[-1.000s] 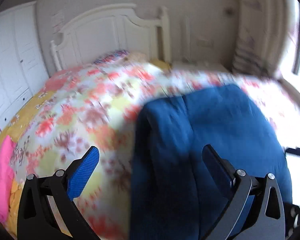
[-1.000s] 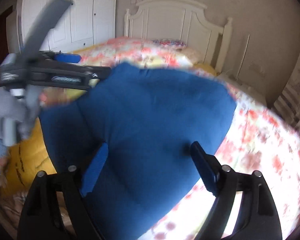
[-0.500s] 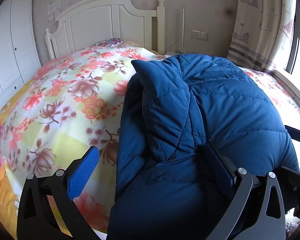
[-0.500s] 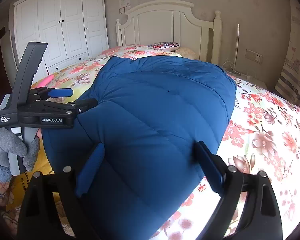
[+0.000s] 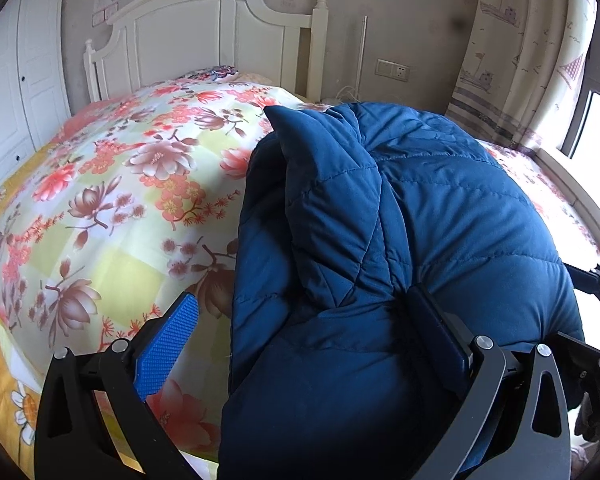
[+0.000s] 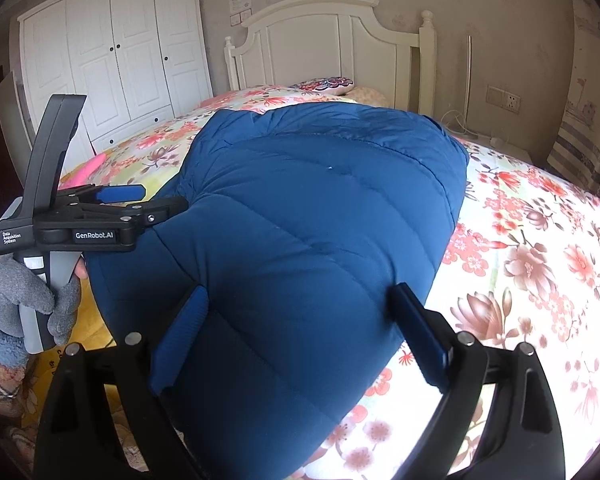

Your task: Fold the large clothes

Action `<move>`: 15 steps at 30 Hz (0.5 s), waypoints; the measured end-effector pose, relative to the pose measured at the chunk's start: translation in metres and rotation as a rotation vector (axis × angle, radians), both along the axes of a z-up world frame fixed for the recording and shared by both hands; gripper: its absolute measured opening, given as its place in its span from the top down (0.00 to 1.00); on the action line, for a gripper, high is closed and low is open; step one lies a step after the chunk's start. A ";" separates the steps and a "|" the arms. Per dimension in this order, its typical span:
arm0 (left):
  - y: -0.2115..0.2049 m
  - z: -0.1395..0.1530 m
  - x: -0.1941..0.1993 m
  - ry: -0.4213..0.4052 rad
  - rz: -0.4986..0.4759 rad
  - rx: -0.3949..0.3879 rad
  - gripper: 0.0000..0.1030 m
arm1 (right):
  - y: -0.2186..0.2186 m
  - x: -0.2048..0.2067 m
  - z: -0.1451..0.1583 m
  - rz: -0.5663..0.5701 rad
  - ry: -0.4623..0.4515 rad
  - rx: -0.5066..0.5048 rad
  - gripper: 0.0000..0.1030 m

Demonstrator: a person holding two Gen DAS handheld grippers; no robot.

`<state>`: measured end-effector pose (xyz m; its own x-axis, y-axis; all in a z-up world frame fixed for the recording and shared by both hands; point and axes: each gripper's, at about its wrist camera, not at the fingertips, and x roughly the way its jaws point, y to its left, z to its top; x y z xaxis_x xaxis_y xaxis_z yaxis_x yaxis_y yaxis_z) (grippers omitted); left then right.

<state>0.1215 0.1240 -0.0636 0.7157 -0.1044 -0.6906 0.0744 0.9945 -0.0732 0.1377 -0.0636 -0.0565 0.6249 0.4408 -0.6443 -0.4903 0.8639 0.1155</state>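
Observation:
A dark blue quilted down jacket lies folded in a thick bundle on the floral bedspread; it fills the right wrist view. My left gripper is open, its right finger pressed against the bundle's near edge, its left finger over the bedspread. My right gripper is open, with its fingers straddling the bundle's near end. The left gripper also shows in the right wrist view, at the bundle's left side, held by a gloved hand.
White headboard at the far end of the bed. White wardrobe to the left. A pink item lies at the bed's left edge. Curtain and window to the right. A wall socket beside the headboard.
Both views have steadied from blur. Both grippers have come a little closer to the bundle, which has settled on the bed. Jaws stay open.

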 end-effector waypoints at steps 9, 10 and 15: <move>0.054 -0.027 0.009 0.178 -0.156 -0.443 0.04 | -0.045 0.021 -0.025 -0.017 0.348 0.314 0.02; 0.056 -0.032 0.010 0.195 -0.165 -0.483 0.04 | -0.045 0.022 -0.027 -0.013 0.358 0.331 0.02; 0.060 -0.043 0.019 0.249 -0.220 -0.588 0.04 | -0.036 0.032 -0.036 0.001 0.405 0.378 0.02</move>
<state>0.1402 0.1839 -0.1071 0.4616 -0.6387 -0.6156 0.1819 0.7474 -0.6390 0.1693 -0.1000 -0.0926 0.3591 0.6883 -0.6303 -0.3429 0.7254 0.5968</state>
